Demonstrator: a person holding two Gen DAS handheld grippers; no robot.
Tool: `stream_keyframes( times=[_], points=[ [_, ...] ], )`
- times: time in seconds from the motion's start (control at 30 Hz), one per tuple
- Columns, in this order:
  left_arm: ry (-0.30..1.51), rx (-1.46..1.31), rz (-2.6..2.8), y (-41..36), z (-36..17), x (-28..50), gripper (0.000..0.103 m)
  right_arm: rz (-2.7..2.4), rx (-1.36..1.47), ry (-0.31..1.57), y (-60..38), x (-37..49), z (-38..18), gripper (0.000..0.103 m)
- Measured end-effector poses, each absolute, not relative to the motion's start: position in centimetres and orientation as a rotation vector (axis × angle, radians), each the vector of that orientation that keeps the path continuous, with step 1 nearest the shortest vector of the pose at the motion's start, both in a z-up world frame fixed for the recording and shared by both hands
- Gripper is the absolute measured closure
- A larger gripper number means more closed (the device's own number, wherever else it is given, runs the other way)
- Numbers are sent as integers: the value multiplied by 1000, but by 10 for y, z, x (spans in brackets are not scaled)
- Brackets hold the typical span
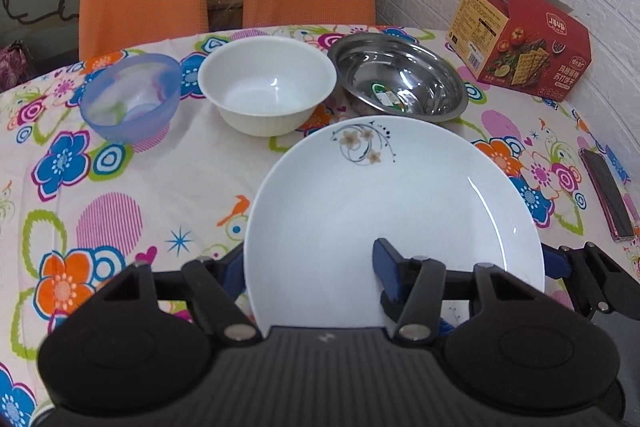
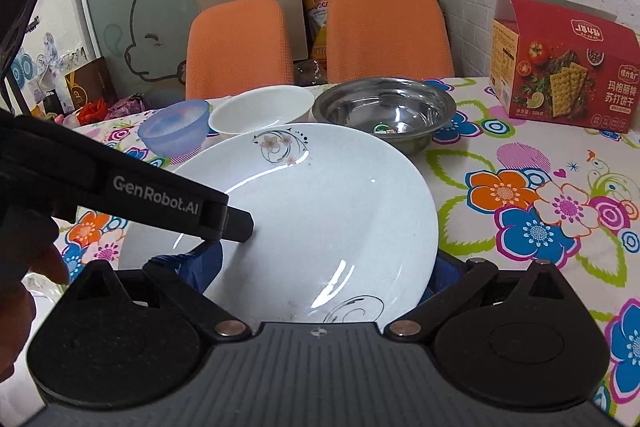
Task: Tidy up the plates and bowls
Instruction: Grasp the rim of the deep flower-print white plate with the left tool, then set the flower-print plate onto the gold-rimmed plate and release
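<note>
The job is only just starting. The white plate (image 1: 394,215) is sitting low in the middle of the left wrist picture, and the left gripper (image 1: 308,267) is pinching its near edge, with one blue pad on top of the plate and the other under it. In the right wrist picture the right gripper (image 2: 326,269) is spread wide around the plate's near edge, not squeezing it.

Three bowls are waiting in a row across the upper part of the left wrist picture: a blue bowl (image 1: 130,97) at upper left, a white bowl (image 1: 267,85) in the middle, and a metal bowl (image 1: 398,77) to the right. None is sitting inside another yet. So all the stacking on the flowery table (image 1: 120,183) is looking like work left to do.
</note>
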State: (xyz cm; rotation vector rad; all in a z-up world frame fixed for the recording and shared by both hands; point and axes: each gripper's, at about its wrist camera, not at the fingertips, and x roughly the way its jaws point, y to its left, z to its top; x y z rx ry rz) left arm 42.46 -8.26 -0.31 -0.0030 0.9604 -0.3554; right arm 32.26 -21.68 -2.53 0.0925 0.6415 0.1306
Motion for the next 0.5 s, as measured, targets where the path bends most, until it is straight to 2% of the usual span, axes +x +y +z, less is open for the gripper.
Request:
stream_keyframes(
  times=[0.2,0.5],
  points=[
    [930,-56,-333,-43,14,384,48,173,64,611,-185,292,-10,13],
    [911,-103,-168,60,18,314,49,340,52,620,-102,254,-11,13]
  ],
)
